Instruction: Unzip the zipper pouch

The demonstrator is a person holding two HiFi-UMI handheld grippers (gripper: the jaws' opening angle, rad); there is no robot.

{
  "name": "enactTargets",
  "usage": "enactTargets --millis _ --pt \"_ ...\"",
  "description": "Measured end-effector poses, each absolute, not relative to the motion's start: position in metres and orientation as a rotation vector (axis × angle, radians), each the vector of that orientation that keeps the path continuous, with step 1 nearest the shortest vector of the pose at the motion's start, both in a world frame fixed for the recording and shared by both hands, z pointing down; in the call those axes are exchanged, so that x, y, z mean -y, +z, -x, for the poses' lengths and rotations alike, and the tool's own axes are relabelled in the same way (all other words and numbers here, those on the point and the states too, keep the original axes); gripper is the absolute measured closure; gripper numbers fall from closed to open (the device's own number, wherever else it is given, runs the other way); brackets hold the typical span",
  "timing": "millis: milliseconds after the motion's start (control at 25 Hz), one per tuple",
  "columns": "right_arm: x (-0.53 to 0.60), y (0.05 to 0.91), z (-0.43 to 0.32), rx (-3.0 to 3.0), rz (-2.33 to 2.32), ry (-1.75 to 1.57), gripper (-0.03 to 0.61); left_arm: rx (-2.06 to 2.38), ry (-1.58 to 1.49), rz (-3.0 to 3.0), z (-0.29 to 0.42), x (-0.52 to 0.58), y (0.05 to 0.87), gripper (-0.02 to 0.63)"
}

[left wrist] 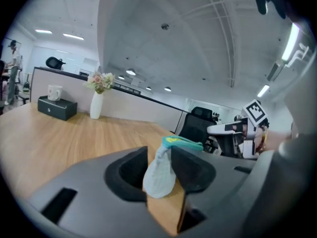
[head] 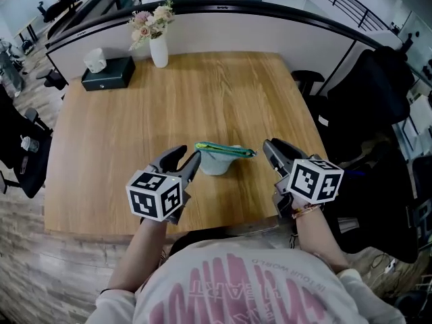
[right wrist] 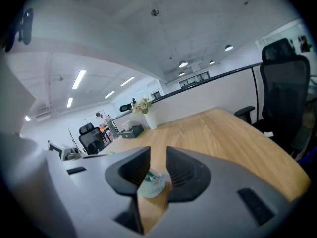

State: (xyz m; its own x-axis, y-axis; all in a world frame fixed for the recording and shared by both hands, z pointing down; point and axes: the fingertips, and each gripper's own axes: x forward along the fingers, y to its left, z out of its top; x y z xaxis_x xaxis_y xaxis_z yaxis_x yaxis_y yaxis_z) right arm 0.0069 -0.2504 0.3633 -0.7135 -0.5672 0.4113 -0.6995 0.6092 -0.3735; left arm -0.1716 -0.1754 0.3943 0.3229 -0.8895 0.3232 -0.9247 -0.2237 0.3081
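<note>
A small pale grey pouch (head: 217,163) with a green zipper edge (head: 226,150) stands upright on the wooden table (head: 169,106), near its front edge. My left gripper (head: 191,156) is at the pouch's left end. In the left gripper view its jaws stand apart, with the pouch (left wrist: 159,177) in the gap and the pads not pressing on it. My right gripper (head: 271,148) points at the zipper's right end. Its jaws show a narrow gap in the right gripper view, with the pouch (right wrist: 151,184) seen just beyond them. Neither gripper holds anything.
A white vase of flowers (head: 158,48) and a black tissue box (head: 108,73) stand at the table's far left. Dark office chairs (head: 378,106) crowd the right side, and another chair (head: 20,147) is at the left. A partition wall (head: 223,29) runs behind the table.
</note>
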Motion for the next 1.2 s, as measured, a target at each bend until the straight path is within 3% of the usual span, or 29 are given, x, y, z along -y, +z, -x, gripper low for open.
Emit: enactTargets --millis 160,240,320,1200 --pt "0.246 0.342 -0.015 2.677 -0.960 0.826 0.482 1.687 -0.078 -2.088 0.161 0.151 0.365 0.544" --pt "0.241 0.333 -0.024 2.705 -0.950 0.815 0.525 1.712 -0.146 -2.070 0.150 0.140 0.352 0.610" --pt "0.235 0.325 -0.031 2.738 -0.936 0.810 0.580 1.741 -0.210 -2.053 0.139 0.130 0.341 0.611" --pt "0.150 0.325 -0.081 2.818 -0.653 0.715 0.581 2.003 -0.305 -1.833 0.071 0.008 0.332 0.611"
